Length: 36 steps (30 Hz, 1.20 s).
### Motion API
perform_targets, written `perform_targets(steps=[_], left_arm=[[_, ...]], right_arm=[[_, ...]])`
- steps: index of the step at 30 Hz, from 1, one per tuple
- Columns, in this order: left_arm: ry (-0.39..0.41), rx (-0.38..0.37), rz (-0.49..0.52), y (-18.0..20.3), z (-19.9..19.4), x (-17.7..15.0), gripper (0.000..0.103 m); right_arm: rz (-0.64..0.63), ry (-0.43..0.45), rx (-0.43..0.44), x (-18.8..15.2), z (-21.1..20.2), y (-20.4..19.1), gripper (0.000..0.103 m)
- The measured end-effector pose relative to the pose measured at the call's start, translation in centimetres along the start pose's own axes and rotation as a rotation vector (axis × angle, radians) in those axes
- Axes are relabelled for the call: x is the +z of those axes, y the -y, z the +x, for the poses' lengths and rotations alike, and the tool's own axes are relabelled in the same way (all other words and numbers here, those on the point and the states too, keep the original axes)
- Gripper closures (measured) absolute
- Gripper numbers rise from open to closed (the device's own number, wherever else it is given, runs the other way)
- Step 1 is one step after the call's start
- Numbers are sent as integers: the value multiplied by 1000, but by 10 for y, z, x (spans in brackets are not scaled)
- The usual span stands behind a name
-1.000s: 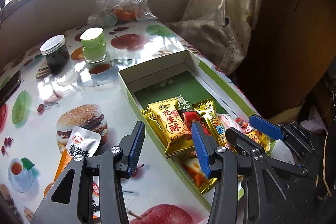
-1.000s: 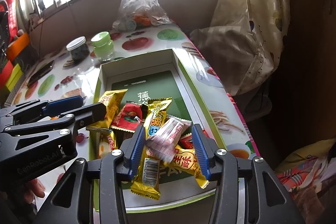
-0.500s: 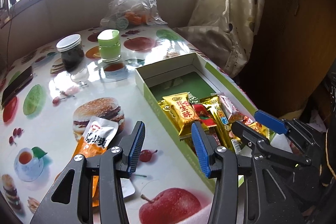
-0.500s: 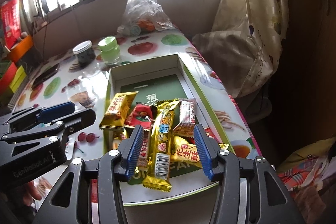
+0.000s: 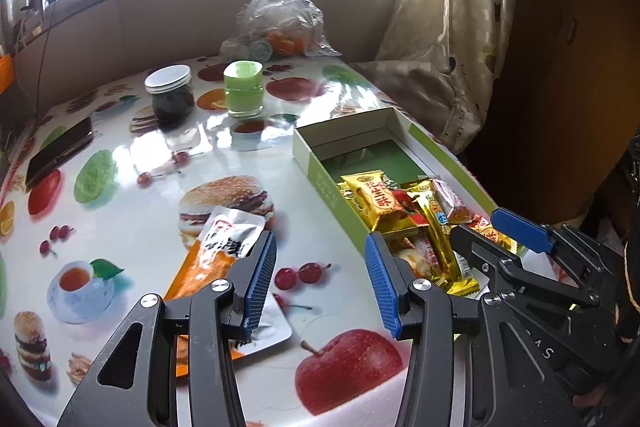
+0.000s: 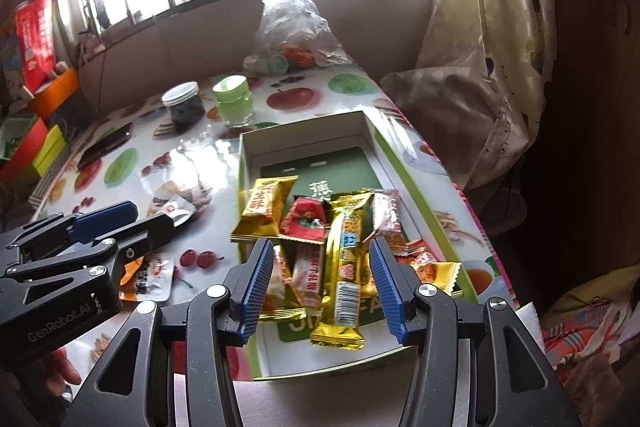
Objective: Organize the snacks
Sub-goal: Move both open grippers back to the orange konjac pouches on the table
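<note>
An open green-and-white box (image 5: 320, 175) lies on the fruit-print table and holds several wrapped snacks (image 5: 380, 203), among them a long gold bar (image 6: 346, 259) and a pink-white packet (image 6: 386, 213). My right gripper (image 6: 322, 287) hovers open above these snacks with nothing pressed between its blue pads. To the box's left, my left gripper (image 5: 322, 283) stands open over bare tablecloth. Just left of it lie a white pouch and an orange packet (image 5: 224, 239), overlapping on the table. Each gripper shows in the other's view: the right gripper (image 5: 496, 233) and the left gripper (image 6: 132, 223).
A dark jar (image 5: 170, 97) and a green jar (image 5: 243, 89) stand behind the box, with a clear plastic bag (image 5: 280, 23) near the wall. A phone (image 5: 60, 151) lies at far left. The table's right edge runs beside a curtain (image 5: 448, 39).
The pink-white packet that sat between the right gripper's pads now lies in the box. Both grippers have drawn back and up; the left one has shifted left, away from the box.
</note>
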<state>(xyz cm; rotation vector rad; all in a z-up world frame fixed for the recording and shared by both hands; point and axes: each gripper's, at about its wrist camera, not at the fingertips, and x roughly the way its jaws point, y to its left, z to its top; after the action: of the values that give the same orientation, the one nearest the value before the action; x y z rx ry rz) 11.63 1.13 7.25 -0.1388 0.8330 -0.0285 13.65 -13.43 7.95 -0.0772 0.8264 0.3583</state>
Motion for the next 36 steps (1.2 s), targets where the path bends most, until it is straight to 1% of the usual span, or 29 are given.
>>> perform_targets(steps=[10, 21, 33, 36], left_arm=[[0, 13, -23, -16, -11, -14, 56], [-20, 58, -97, -59, -16, -34, 56], [-42, 90, -161, -95, -17, -54, 56], [-49, 103, -177, -103, -17, -60, 56]], right_arm=[[-21, -1, 27, -4, -3, -19, 54], [-60, -25, 70, -9, 4, -44, 53], [-114, -73, 118, -4, 27, -87, 53], [-103, -94, 151, -3, 33, -97, 53]])
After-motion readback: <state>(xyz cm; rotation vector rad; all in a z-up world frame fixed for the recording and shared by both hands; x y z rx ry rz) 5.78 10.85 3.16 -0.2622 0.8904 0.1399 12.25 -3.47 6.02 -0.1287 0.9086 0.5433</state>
